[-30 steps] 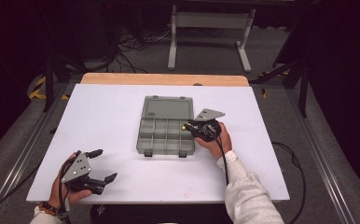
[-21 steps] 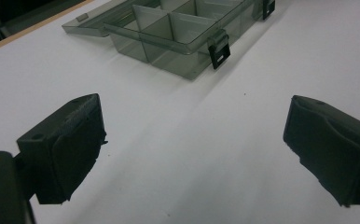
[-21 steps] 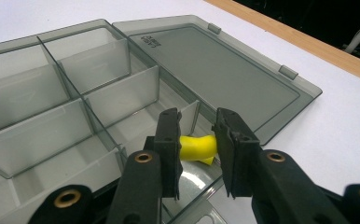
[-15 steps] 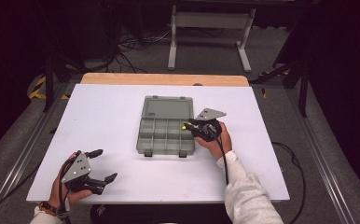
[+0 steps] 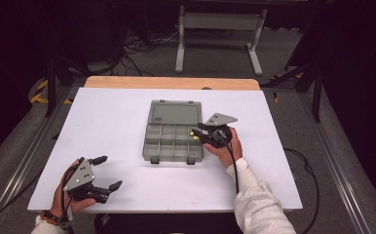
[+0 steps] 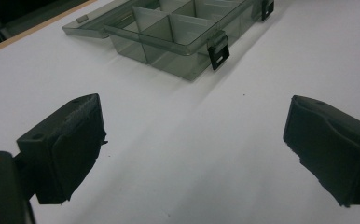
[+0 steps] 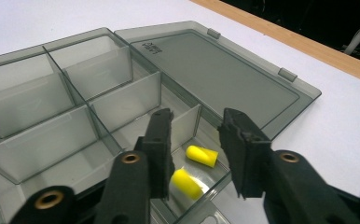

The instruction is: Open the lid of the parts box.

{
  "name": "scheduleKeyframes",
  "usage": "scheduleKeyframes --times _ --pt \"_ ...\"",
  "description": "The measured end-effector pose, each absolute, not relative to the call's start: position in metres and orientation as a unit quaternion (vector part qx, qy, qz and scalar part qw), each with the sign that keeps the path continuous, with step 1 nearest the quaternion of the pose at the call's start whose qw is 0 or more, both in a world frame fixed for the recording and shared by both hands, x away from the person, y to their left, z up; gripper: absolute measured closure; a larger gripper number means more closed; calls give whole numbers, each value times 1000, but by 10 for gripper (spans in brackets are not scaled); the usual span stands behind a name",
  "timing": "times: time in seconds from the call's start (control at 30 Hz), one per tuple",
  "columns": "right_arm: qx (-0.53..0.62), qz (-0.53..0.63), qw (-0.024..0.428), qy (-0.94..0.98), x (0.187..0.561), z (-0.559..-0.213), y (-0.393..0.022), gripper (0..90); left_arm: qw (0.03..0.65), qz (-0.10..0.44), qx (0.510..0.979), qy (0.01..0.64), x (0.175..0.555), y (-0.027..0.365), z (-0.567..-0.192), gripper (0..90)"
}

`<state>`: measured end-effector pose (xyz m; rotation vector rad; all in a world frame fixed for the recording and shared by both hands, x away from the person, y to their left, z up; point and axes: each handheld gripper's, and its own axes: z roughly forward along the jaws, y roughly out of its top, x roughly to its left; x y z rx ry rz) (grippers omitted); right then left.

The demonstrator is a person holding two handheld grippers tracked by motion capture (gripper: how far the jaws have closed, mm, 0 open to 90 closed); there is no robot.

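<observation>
Right gripper (image 7: 194,154) jaws have just been opening over the box (image 5: 172,130), nothing between them, two yellow earplugs (image 7: 201,155) lying in the corner compartment: likely released.

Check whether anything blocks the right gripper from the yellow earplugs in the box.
Nothing visible does. The right gripper hangs with jaws apart right over the two yellow earplugs, which lie loose in a corner compartment of the open box.

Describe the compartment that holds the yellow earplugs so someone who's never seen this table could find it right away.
On the white table lies an open grey organizer box, its lid flat behind. The compartment sits at the box's right edge, under the right gripper, and holds two yellow earplugs; the compartments beside it look empty.
</observation>
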<state>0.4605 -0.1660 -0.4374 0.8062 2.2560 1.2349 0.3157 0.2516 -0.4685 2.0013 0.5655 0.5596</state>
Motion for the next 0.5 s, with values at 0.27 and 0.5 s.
scheduleKeyframes --times 0.27,0.5 --pt "289 458 234 808 454 -431 -170 611 473 232 819 229 315 252 -468 70" --pt "276 464 258 801 442 -421 -174 607 480 235 814 229 314 251 -466 92"
